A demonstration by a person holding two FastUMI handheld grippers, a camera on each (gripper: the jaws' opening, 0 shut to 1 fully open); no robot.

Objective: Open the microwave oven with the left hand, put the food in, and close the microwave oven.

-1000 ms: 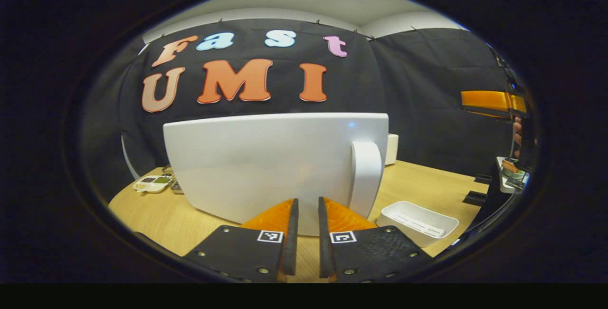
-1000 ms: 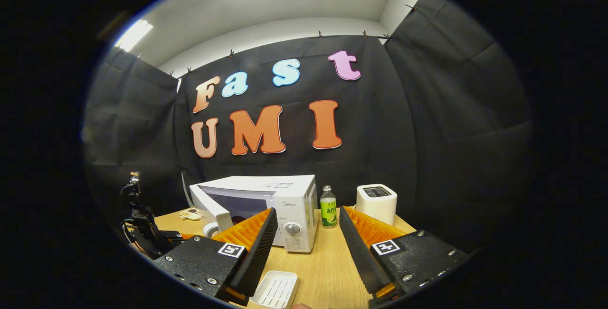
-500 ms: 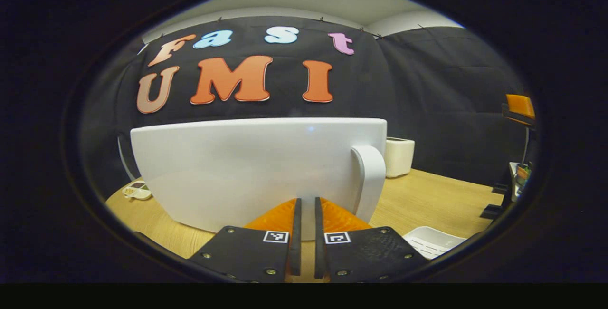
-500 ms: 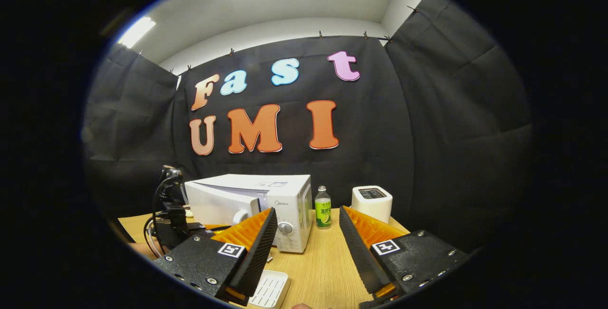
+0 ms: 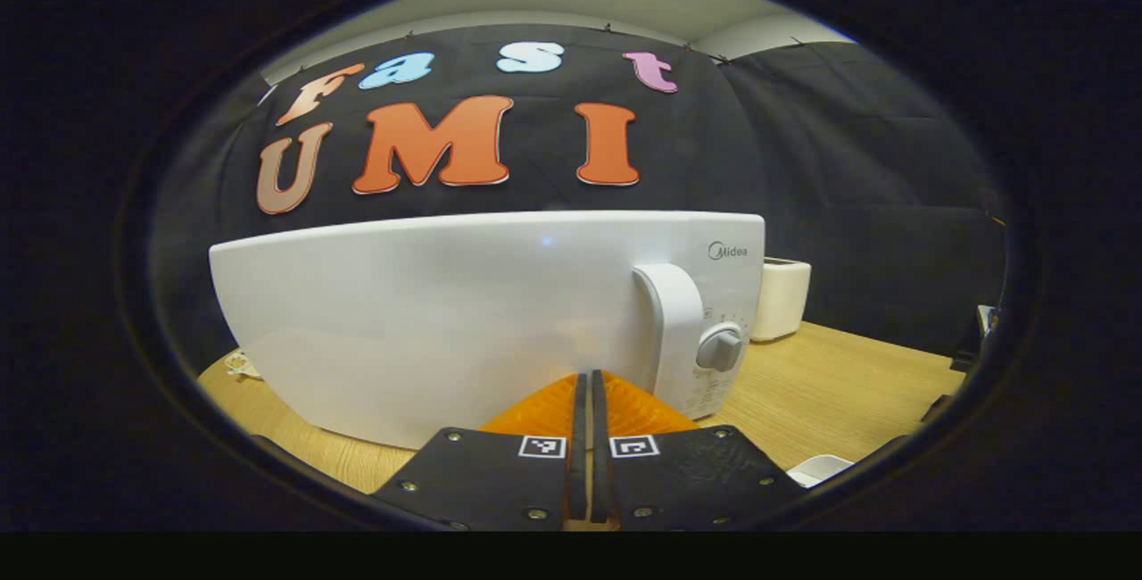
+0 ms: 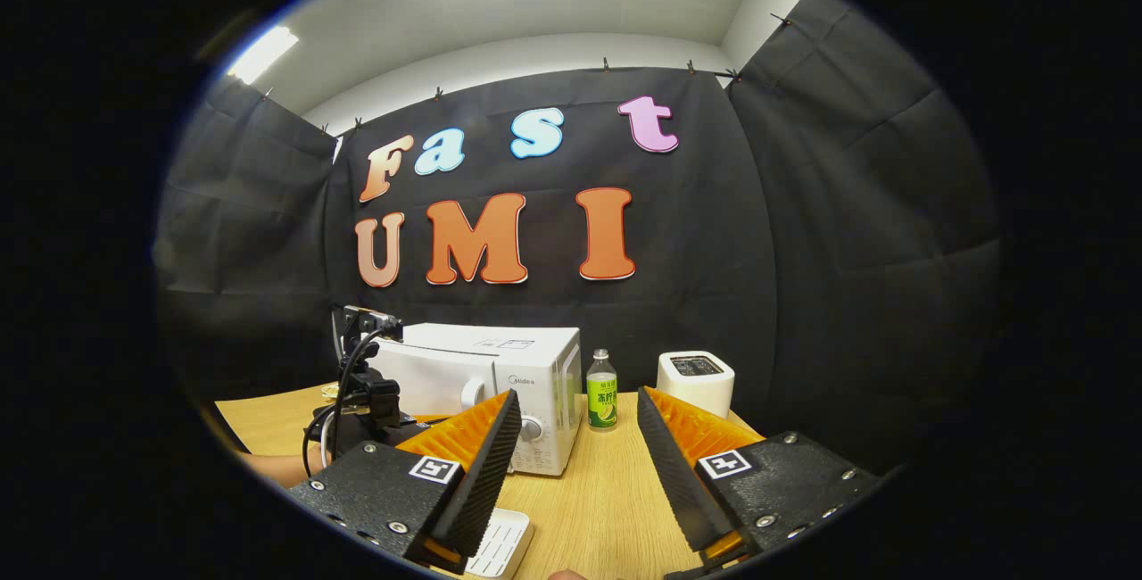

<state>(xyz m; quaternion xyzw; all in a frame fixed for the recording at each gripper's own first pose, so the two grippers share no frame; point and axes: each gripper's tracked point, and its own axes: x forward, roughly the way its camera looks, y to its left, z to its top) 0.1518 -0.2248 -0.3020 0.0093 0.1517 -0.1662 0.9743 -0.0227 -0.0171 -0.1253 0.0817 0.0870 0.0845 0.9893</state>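
Observation:
The white microwave stands close in front of me in the left gripper view, with its door flush against the body. Its upright handle and a round knob sit at the right. My left gripper is shut with nothing between its fingers, its tips at the lower middle of the door. In the right gripper view the microwave is farther off, and the left gripper with its cables is against its front. My right gripper hangs open and empty above the table.
A green-labelled bottle and a white toaster stand right of the microwave on the wooden table. A white slotted tray lies near the front edge. A small dish lies left of the microwave.
The microwave door swung from part-open to flush with the body, with my left gripper following it in. The left fingers drew together. The right gripper stayed open and drifted slightly.

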